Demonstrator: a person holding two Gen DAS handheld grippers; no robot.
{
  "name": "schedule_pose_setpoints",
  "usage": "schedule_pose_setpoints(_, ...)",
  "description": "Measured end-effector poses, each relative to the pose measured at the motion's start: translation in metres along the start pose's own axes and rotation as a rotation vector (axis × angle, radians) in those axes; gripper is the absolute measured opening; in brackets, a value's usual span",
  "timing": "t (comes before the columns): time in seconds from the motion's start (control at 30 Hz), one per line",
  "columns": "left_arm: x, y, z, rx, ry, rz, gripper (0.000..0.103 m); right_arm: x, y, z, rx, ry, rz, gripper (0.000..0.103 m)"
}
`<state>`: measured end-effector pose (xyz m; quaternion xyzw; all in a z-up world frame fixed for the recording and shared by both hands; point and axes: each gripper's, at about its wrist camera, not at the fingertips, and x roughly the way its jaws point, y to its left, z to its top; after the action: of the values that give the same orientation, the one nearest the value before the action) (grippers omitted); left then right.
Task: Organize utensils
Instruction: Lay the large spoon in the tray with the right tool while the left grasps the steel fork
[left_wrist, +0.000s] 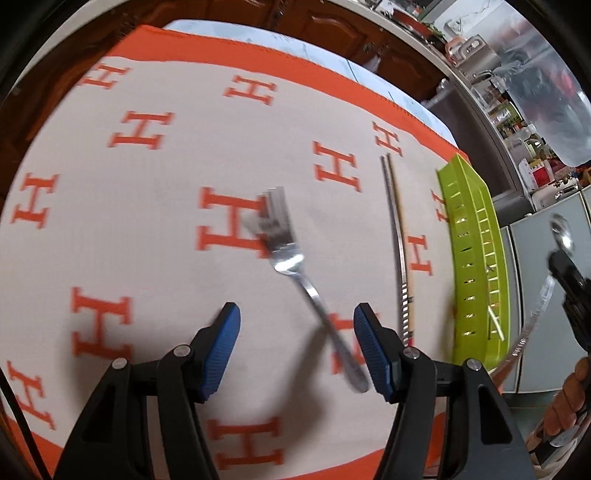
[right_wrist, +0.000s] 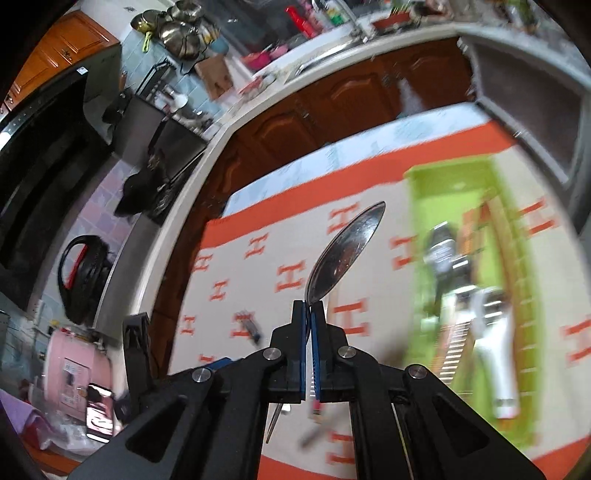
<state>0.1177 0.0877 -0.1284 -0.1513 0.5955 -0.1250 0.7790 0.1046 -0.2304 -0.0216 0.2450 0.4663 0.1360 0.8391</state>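
- Our left gripper (left_wrist: 295, 347) hangs over the orange-and-cream H-patterned cloth (left_wrist: 147, 221) with its blue-padded jaws spread wide and nothing between them.
- A steel fork (left_wrist: 295, 264) lies on the cloth just ahead of that gripper, tines pointing away and its handle running back toward the right-hand pad (left_wrist: 371, 352).
- Right of the fork we see a pair of chopsticks (left_wrist: 397, 236) lying side by side on the cloth.
- Further right sits the green slotted utensil tray (left_wrist: 461, 236); in the right wrist view it already holds several blurred utensils, a white-handled one (right_wrist: 493, 354) among them.
- Our right gripper (right_wrist: 309, 314) is pinched tight on a steel spoon (right_wrist: 345, 253), bowl pointing up and away, held above the cloth just left of the tray.
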Motion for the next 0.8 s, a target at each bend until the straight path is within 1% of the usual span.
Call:
schedule_pose_setpoints(0.1, 0.012, -0.014, 0.005, -0.007, 0.030, 0.027, 0.062, -0.036, -0.019, 0.012, -0.045, -0.034, -0.098, 0.002)
schedule_pose_setpoints(0.2, 0.022, -0.032, 0.011, 0.015, 0.026, 0.104, 0.062, -0.059, -0.045, 0.023, -0.090, -0.046, -0.213, 0.002)
schedule_pose_setpoints(0.23, 0.026, -0.038, 0.011, 0.028, 0.024, 0.132, 0.062, -0.064, -0.051, 0.026, -0.098, -0.045, -0.237, 0.002)
schedule_pose_setpoints(0.27, 0.027, -0.040, 0.011, 0.038, 0.021, 0.152, 0.062, -0.065, -0.059, 0.028, -0.116, -0.034, -0.274, 0.002)
schedule_pose_setpoints(0.3, 0.030, -0.046, 0.012, 0.060, 0.021, 0.189, 0.062, -0.064, -0.067, 0.030, -0.134, -0.020, -0.306, 0.002)
schedule_pose_setpoints(0.4, 0.037, -0.062, 0.012, 0.125, 0.020, 0.274, 0.062, -0.054, -0.091, 0.030, -0.179, 0.035, -0.365, 0.002)
schedule_pose_setpoints(0.5, 0.045, -0.076, 0.009, 0.189, 0.003, 0.339, 0.062, -0.038, -0.100, 0.025, -0.248, 0.090, -0.410, 0.002)
schedule_pose_setpoints(0.57, 0.046, -0.080, 0.007, 0.196, -0.013, 0.343, 0.061, -0.024, -0.104, 0.020, -0.268, 0.124, -0.398, 0.002)
schedule_pose_setpoints(0.63, 0.046, -0.082, 0.008, 0.194, -0.015, 0.339, 0.058, -0.016, -0.108, 0.018, -0.275, 0.136, -0.383, 0.002)
schedule_pose_setpoints(0.67, 0.046, -0.084, 0.007, 0.195, -0.015, 0.336, 0.057, -0.013, -0.109, 0.018, -0.273, 0.142, -0.389, 0.002)
schedule_pose_setpoints(0.7, 0.046, -0.084, 0.007, 0.197, -0.016, 0.333, 0.051, -0.010, -0.111, 0.018, -0.266, 0.150, -0.395, 0.002)
schedule_pose_setpoints(0.73, 0.045, -0.085, 0.007, 0.198, -0.019, 0.327, 0.036, -0.004, -0.110, 0.019, -0.256, 0.156, -0.394, 0.002)
schedule_pose_setpoints(0.77, 0.043, -0.085, 0.006, 0.195, -0.024, 0.319, 0.028, -0.003, -0.112, 0.020, -0.244, 0.160, -0.393, 0.003)
schedule_pose_setpoints(0.8, 0.042, -0.084, 0.007, 0.184, -0.024, 0.307, 0.013, 0.001, -0.107, 0.021, -0.235, 0.161, -0.391, 0.003)
